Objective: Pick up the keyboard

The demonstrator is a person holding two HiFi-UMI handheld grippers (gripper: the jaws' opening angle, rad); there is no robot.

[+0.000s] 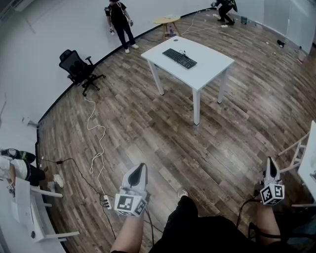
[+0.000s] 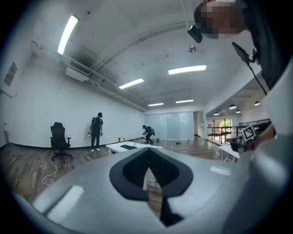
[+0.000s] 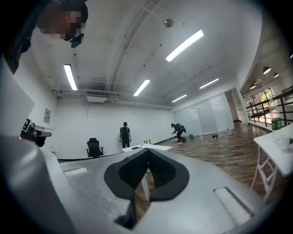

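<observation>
A black keyboard [image 1: 179,58] lies on a white table [image 1: 207,69] far ahead in the head view. In the left gripper view the keyboard [image 2: 128,146] is a small dark strip on the distant table [image 2: 120,147]. Both grippers are held low and level, far short of the table. My left gripper [image 1: 141,168] is shut with nothing in it, its jaws meeting at the tip [image 2: 147,149]. My right gripper [image 1: 270,162] is shut and empty too, tips together [image 3: 146,150]. The table [image 3: 151,147] shows beyond them.
A black office chair [image 1: 79,69] stands by the left wall. A white cable [image 1: 98,143] trails across the wood floor to a power strip [image 1: 106,201]. A person [image 1: 120,22] stands by the far wall, another crouches [image 1: 225,9] further back. A small round wooden table [image 1: 168,22] stands behind. White desks flank both sides.
</observation>
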